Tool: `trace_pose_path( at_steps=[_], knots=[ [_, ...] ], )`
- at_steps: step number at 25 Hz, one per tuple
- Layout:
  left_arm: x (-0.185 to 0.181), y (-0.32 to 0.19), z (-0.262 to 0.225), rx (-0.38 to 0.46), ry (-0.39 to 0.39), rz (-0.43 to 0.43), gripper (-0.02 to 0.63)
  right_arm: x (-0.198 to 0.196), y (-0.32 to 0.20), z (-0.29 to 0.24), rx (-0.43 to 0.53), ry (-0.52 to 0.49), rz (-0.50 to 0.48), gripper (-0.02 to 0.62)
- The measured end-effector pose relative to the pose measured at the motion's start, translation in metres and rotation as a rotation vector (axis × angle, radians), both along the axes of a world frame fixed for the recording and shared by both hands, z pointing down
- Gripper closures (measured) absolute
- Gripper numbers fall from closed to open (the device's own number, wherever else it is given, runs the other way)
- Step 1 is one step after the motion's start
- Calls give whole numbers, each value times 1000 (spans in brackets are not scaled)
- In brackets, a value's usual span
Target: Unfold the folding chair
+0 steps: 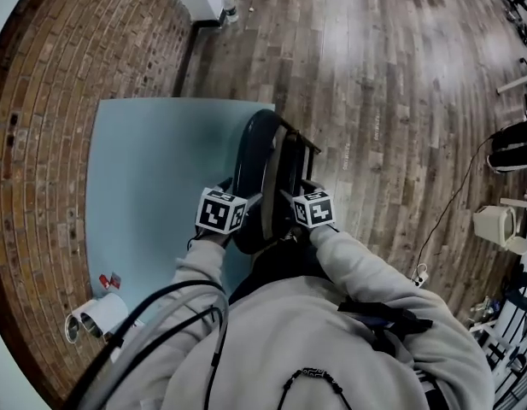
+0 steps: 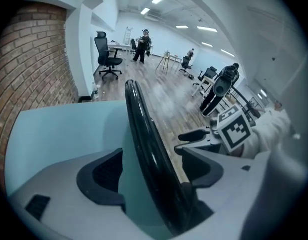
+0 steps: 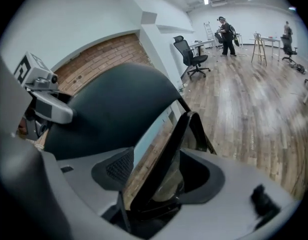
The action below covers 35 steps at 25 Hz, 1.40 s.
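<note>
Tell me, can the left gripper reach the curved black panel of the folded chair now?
Probably yes: the left gripper is open, the black panel stands edge-on between its jaws, and nothing blocks it; it seems not clamped yet.

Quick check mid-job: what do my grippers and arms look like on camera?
Both the left gripper and right gripper have pale grey moulded jaws with dark textured pads. Each carries a white cube printed with black square markers. The sleeves are light grey; black cables loop near the left one.
</note>
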<state>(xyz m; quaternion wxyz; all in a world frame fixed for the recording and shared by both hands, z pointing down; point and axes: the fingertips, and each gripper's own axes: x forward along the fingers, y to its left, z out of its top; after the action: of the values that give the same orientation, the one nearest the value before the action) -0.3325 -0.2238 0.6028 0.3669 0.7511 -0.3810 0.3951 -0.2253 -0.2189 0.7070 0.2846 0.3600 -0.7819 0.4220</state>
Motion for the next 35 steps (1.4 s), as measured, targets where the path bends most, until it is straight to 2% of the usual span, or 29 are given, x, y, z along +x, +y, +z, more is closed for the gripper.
trace_pose_path(
  at_steps=[2,5,12,13,15,18,21,26,30,35],
  knots=[
    [1,-4,6,-22,-10,5,248,5,-3,24,-42,25,11,325],
    [8,-10,10,-43,27,-16,249,0,-9,49,-99,9,25,324],
    [26,-13,15,-73,48,-13,251,-24,-23,73,-129,7,5,325],
    [29,-12,16,-87,64,-17,281,-24,-26,77,-130,31,4,324],
    [28,-13,18,-110,103,-62,386,-22,-32,86,-148,90,-4,325],
    [18,-17,19,-132,140,-151,463,-29,-34,106,-170,127,-49,324],
    [11,-20,21,-142,149,-221,520,-34,-34,123,-219,159,-48,324],
    [12,-18,20,-123,101,-216,535,-38,-26,154,-332,179,-12,327],
    [14,-16,20,-132,121,-229,537,-38,-26,152,-326,186,21,357],
    [31,-14,14,-150,172,-248,534,-15,-22,144,-312,227,73,410]
  ],
)
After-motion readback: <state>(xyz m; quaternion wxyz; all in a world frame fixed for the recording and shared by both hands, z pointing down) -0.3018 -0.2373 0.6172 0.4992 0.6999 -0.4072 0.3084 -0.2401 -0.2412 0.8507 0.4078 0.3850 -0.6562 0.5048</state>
